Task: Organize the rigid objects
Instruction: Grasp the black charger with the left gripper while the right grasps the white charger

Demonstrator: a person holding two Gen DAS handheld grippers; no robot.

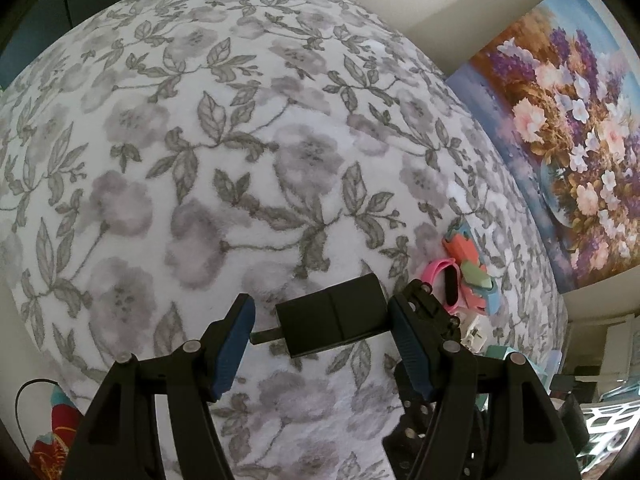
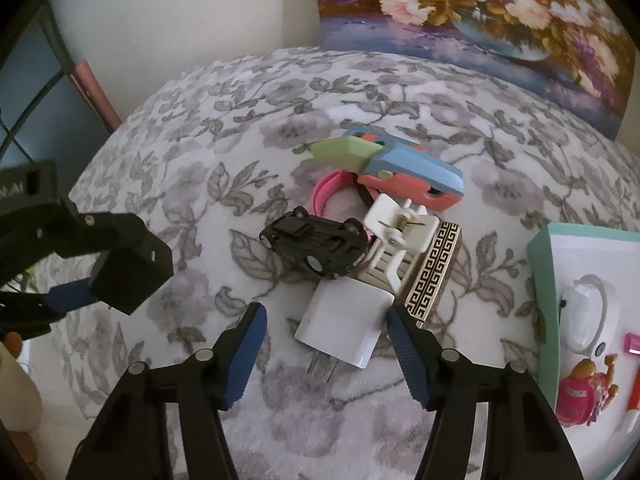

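Your left claw (image 1: 320, 302) is clamped end to end on the black charger (image 1: 332, 320): its prongs meet the pad at 9 o'clock and its body meets the pad at 3 o'clock. In the right wrist view that charger hangs clear of the floral blanket (image 2: 200, 160), out at 9 o'clock from the pile.

Your right claw (image 2: 326, 310) points steeply down and stands open around the white charger (image 2: 344, 320). This charger lies on the blanket with its prongs toward 6 o'clock. The finger at 3 o'clock is right at its corner; whether they touch you cannot tell from this view. The finger at 9 o'clock is clearly apart from it.

At 12 o'clock from the white charger, the black toy car (image 2: 312, 242) lies upside down. The white clip (image 2: 400, 224) is at 1 o'clock, resting against the patterned box (image 2: 434, 268). Beyond them are the pink band (image 2: 324, 196) and the blue, pink and green toy (image 2: 400, 172). A teal-edged box (image 2: 540, 280) sits at 3 o'clock, and a flower painting (image 2: 480, 8) leans at 12 o'clock.
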